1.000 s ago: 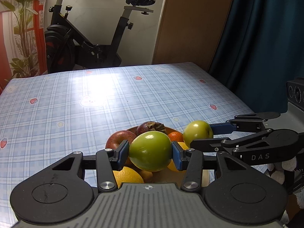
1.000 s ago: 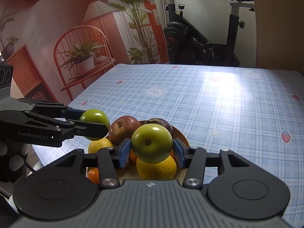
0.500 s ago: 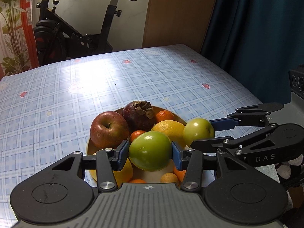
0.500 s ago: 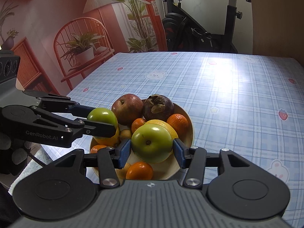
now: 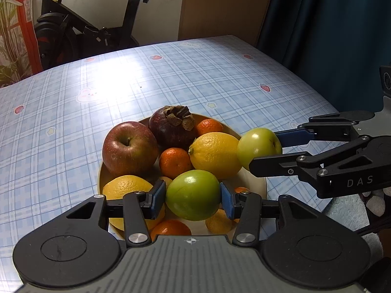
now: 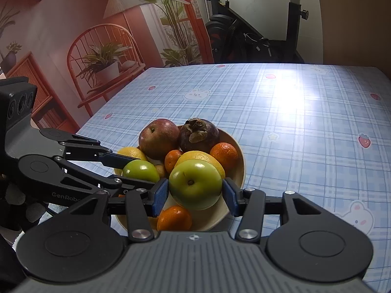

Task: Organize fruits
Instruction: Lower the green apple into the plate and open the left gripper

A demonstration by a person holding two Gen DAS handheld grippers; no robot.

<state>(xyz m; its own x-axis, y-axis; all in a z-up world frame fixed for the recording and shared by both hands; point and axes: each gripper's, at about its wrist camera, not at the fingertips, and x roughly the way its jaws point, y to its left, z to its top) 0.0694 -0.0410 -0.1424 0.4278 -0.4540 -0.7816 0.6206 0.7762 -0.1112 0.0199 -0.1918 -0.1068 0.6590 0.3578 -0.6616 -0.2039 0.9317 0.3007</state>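
A tan bowl [image 5: 254, 183] [image 6: 240, 168] near the table's front edge holds a red apple [image 5: 129, 147], a dark mangosteen [image 5: 173, 125], lemons [image 5: 215, 155] and small oranges [image 5: 174, 162]. My left gripper [image 5: 193, 195] is shut on a green apple [image 5: 193, 195] just above the bowl's near side. My right gripper [image 6: 195, 185] is shut on another green apple [image 6: 195, 185], over the bowl's right rim. Each gripper with its apple shows in the other view: the right one [image 5: 259, 147], the left one [image 6: 140, 171].
The table wears a blue plaid cloth [image 5: 122, 85] with strawberry and bunny prints. An exercise bike [image 5: 80, 31] stands behind the far edge. A dark curtain [image 5: 330, 24] hangs at the right. A red chair with a plant [image 6: 102, 58] stands off the left side.
Both grippers have tilted down and come lower and closer over the bowl, each still holding its green apple. The bowl's fruit now fills more of both views.
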